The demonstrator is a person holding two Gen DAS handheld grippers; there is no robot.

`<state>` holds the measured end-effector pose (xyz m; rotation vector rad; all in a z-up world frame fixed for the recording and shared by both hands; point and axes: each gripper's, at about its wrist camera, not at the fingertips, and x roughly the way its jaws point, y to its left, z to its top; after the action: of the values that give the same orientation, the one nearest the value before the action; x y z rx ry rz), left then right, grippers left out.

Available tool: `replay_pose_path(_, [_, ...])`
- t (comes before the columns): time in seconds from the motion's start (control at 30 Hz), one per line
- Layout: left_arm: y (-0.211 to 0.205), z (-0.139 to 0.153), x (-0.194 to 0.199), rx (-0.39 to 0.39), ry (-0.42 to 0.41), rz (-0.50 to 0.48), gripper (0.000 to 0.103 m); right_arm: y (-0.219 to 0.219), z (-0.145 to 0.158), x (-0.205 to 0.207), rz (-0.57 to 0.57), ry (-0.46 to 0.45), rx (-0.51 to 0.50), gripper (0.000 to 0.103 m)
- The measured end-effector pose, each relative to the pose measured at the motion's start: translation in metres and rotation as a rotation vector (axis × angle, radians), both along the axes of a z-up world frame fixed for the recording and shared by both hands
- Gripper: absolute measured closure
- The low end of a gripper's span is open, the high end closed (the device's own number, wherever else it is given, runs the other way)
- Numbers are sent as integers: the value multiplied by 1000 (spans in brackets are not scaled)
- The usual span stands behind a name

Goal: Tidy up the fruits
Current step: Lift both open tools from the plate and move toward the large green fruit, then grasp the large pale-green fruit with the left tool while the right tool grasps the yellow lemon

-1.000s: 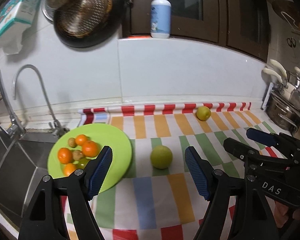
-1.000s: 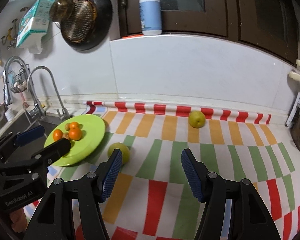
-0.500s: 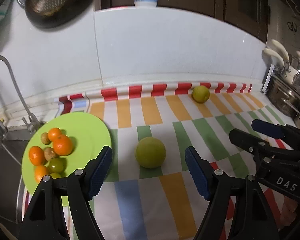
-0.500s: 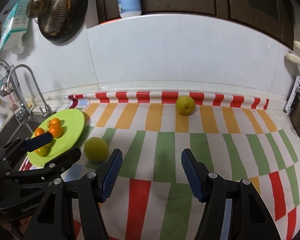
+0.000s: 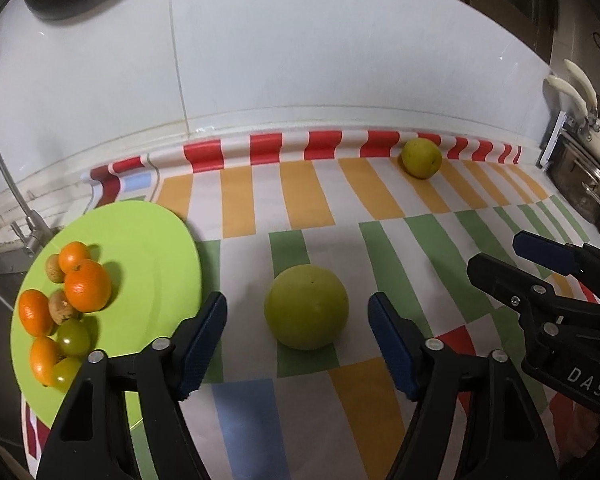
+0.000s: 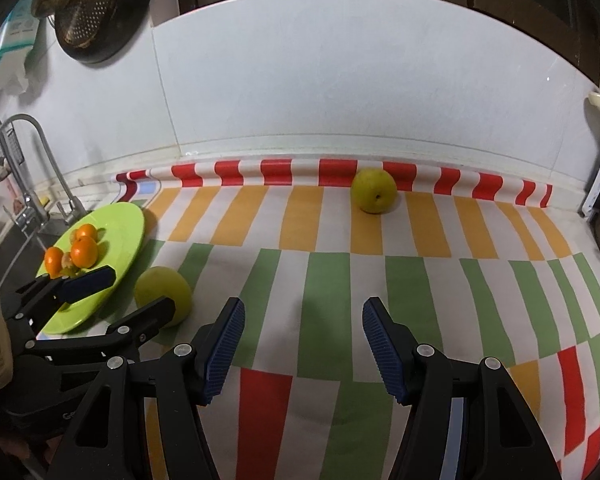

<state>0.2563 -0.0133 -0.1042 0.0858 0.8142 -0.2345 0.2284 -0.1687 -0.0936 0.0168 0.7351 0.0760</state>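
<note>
A large green fruit [image 5: 306, 306] lies on the striped cloth, between and just ahead of my open left gripper [image 5: 298, 334]. It shows partly behind that gripper in the right wrist view [image 6: 162, 288]. A lime-green plate [image 5: 156, 256] at the left holds several oranges [image 5: 87, 285], small green fruits and nuts. A second yellow-green fruit [image 6: 374, 191] sits at the back by the wall; it also shows in the left wrist view [image 5: 420, 157]. My right gripper [image 6: 304, 340] is open and empty over the cloth.
A sink and tap [image 6: 40, 152] lie left of the plate. Metal pots [image 5: 580, 184] stand at the right edge. A pan and strainer [image 6: 88, 12] hang on the white wall. The striped cloth [image 6: 420, 280] covers the counter.
Both grippers have moved forward and down toward the counter. The near green fruit now sits larger and closer between the left fingers. Both stay open.
</note>
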Motion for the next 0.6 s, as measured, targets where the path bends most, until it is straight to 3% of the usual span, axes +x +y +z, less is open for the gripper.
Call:
replay_pose_path(0.2, [-3,-9,10,-9,32,-11,50,-2,-8,9,3,20,2,41])
replay_pose_path(0.6, [-7,-13,15,-2,40,-12,54,-7,-13,17,13,30,13,41])
